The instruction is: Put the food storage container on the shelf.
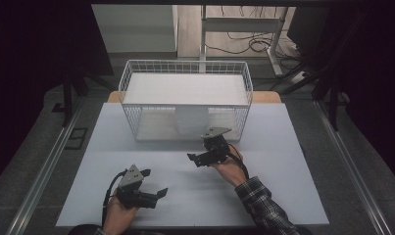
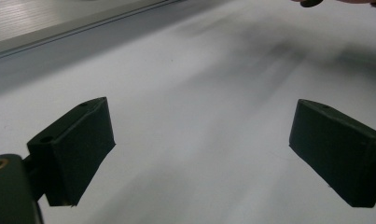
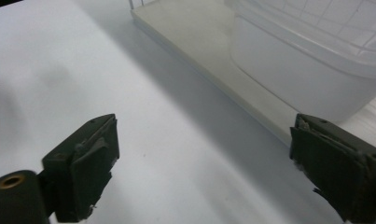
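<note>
A pale grey-white sheet is covering the table (image 1: 136,147), and its surface is lying bare apart from the things named here. Grey floor with metal rails is running along both sides, dark curtains are closing in the room left and right, and beyond the far edge a white desk frame (image 1: 244,24) is standing over loose cables (image 1: 249,44) on a wooden floor.

A white wire basket (image 1: 185,98) is sitting at the far middle of the table, its long axis running left to right across the table and its open top facing up. A white board is lying across its upper part, and a translucent white container (image 1: 191,122) is showing through the near wall.

The left hand-held gripper (image 1: 153,183) is hovering near the front left of the table, pointing to the right, its jaws spread wide with only bare sheet between them in the left gripper view. The right hand-held gripper (image 1: 197,149) is hanging just in front of the basket's near right corner, pointing left, jaws likewise standing wide apart and holding nothing. A plaid sleeve (image 1: 261,200) is covering the right forearm.
</note>
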{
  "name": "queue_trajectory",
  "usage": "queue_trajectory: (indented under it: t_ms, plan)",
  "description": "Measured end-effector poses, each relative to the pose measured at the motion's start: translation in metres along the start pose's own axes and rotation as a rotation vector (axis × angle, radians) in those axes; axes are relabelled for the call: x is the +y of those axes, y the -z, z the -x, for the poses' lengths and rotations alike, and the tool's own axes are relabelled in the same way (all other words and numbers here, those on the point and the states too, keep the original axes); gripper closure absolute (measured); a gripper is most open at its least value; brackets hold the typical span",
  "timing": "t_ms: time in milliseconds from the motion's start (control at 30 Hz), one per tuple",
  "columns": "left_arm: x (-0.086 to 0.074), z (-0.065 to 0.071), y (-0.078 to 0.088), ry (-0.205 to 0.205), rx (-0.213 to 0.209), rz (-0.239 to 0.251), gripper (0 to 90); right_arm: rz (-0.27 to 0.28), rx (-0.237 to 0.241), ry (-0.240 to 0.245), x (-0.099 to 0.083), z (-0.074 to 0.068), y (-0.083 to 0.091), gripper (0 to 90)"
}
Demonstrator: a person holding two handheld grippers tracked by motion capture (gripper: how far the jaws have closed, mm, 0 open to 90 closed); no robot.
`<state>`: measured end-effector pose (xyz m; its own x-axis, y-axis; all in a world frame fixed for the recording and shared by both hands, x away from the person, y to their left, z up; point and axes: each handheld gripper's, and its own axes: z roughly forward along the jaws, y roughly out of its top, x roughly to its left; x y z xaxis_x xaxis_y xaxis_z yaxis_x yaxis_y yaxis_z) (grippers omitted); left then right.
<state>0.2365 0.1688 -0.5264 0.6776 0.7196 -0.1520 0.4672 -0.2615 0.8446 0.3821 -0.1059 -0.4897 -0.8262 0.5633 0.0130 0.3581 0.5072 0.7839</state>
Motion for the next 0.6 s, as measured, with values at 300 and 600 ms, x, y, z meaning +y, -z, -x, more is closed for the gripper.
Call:
queue_trajectory:
  t_ms: [300,600]
  plan:
    - [0.0,0.001,0.0,-0.007,-0.005,0.005,5.5,0.006,0.009,-0.011,-0.008,-0.003,0.022,5.0]
    - [0.0,0.001,0.0,-0.009,-0.001,0.002,5.4,0.026,0.004,0.006,-0.017,-0.011,0.04,4.7]
